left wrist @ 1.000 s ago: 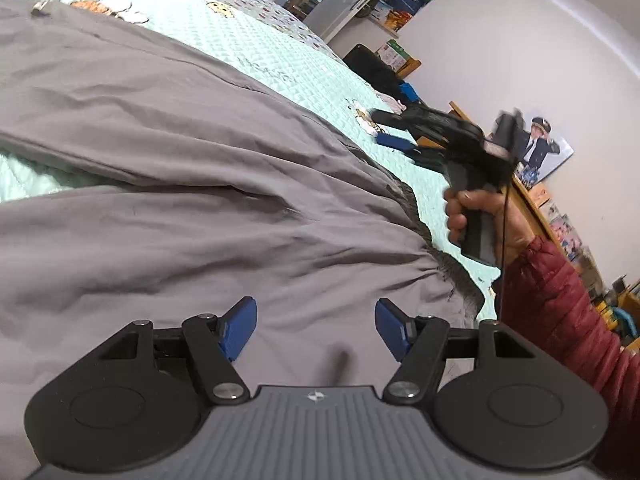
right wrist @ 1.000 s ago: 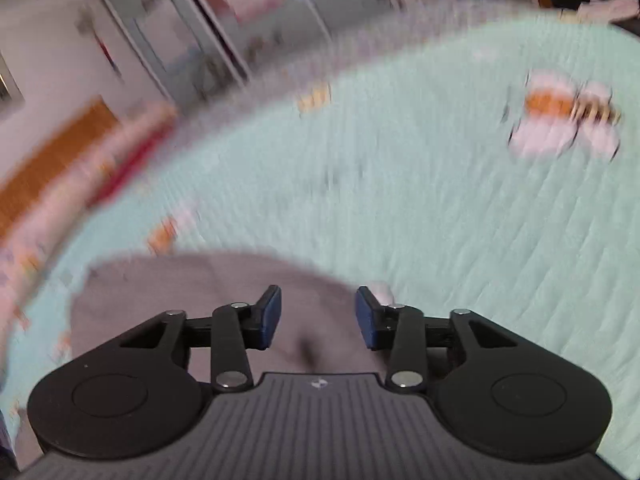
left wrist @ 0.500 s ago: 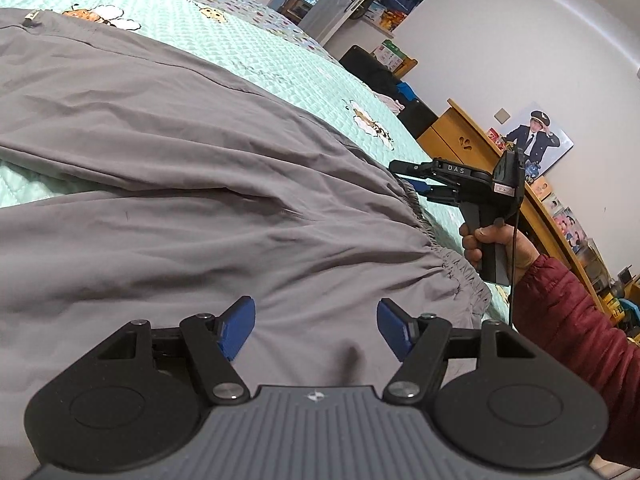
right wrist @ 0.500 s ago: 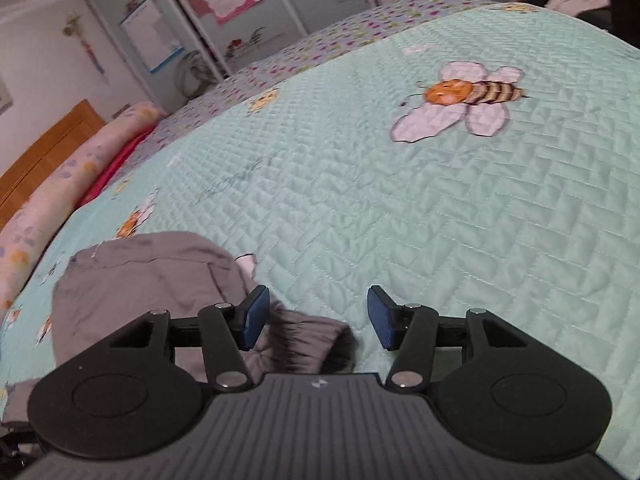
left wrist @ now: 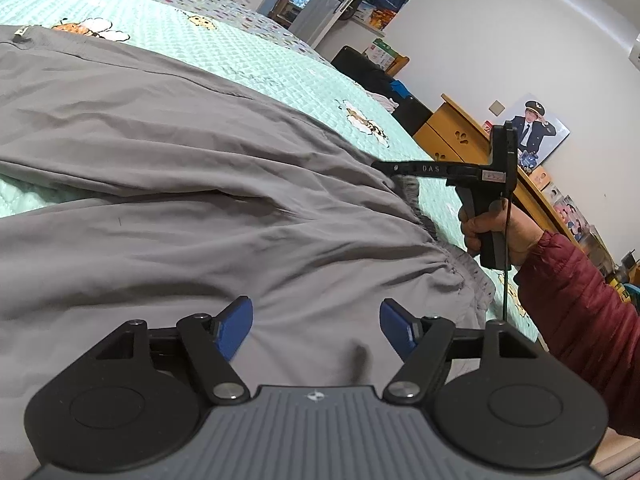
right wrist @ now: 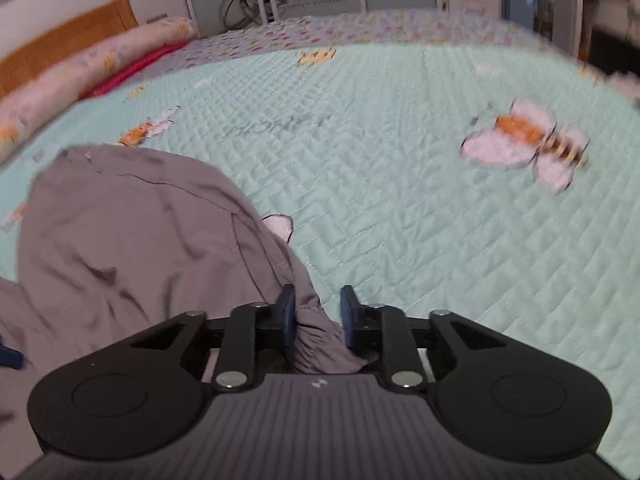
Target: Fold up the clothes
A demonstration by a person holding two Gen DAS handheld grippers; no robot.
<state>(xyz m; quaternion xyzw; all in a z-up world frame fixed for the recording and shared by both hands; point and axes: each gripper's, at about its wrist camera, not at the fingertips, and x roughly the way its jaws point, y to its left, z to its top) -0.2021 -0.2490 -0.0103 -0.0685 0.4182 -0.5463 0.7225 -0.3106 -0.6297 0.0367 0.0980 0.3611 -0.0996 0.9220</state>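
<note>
The right claw [right wrist: 316, 312] has just been closing, with the elastic waistband [right wrist: 320, 340] of the grey trousers [left wrist: 208, 200] now between its pads. The left claw [left wrist: 316, 326] stands wide open above the cloth, holding nothing. The fold on the bed [right wrist: 400, 208] can begin.

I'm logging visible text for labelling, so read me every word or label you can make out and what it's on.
"DAS": white letters on the arm of the right tool.
Grey stitched word on the green bedspread: too blurred to read.
Boxes and packets on the shelf: too small to read.
</note>
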